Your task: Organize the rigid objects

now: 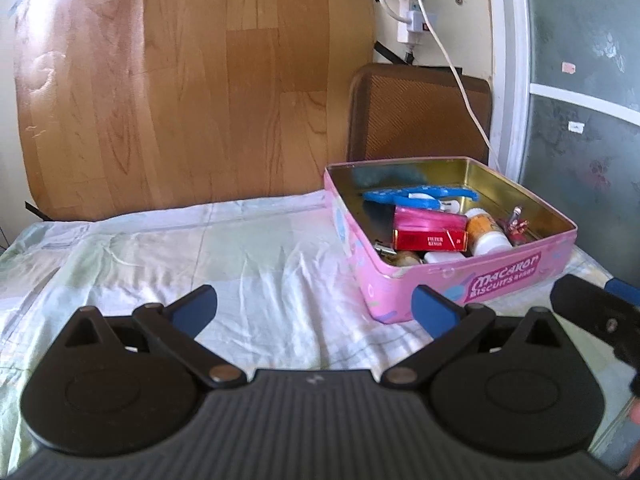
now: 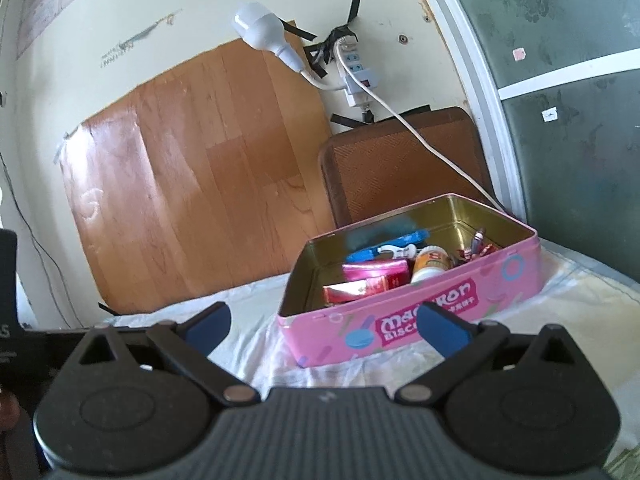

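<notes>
A pink biscuit tin (image 1: 472, 280) stands open on the bed at the right; the right wrist view shows the tin (image 2: 496, 300) too. Inside lie a red cigarette pack (image 1: 430, 239), a pink box (image 1: 428, 219), a white and orange bottle (image 1: 486, 232), a blue plastic tool (image 1: 416, 194) and small shiny pieces (image 1: 516, 224). My left gripper (image 1: 316, 308) is open above the sheet, left of the tin, holding nothing. My right gripper (image 2: 326, 326) is open in front of the tin's near wall, also with nothing in it; one of its fingers (image 1: 588, 304) shows at the right edge.
The bed sheet (image 1: 200, 248) is pale and wrinkled. A wood-pattern board (image 1: 192, 88) leans on the wall behind. A brown woven panel (image 1: 420, 112) stands behind the tin. A white cable (image 1: 460, 80) runs down from a power strip (image 2: 356, 68). A glass door frame (image 1: 516, 60) is at the right.
</notes>
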`<state>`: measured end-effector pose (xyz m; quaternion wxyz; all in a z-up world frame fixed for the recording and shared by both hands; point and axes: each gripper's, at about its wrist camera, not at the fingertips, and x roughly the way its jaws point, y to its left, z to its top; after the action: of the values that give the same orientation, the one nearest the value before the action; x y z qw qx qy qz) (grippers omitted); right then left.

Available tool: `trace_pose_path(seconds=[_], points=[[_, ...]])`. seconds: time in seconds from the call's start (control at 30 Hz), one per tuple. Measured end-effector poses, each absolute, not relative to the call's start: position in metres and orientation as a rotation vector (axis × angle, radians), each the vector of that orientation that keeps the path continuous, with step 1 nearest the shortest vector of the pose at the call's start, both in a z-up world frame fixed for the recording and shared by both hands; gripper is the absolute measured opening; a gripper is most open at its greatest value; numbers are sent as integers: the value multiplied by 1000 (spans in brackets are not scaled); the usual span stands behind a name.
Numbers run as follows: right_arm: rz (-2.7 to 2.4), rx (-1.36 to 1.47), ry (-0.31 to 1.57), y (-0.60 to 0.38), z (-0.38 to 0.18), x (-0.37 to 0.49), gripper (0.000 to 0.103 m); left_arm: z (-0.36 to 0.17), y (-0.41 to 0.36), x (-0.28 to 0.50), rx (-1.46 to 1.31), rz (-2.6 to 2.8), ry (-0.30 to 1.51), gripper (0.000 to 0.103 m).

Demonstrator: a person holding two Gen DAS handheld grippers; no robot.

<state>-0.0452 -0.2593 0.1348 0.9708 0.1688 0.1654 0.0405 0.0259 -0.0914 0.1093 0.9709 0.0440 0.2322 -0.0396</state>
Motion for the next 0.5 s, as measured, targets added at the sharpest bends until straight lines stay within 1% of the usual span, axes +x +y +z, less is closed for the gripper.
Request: trace_pose_path(seconds=[0.27,0.5], points=[[66,333,323,-263,134,-63,102,110,-95,19,86,-74,460,103],[68,383,331,-272,125,-45,102,104,-99,27,139,-80,493,103]])
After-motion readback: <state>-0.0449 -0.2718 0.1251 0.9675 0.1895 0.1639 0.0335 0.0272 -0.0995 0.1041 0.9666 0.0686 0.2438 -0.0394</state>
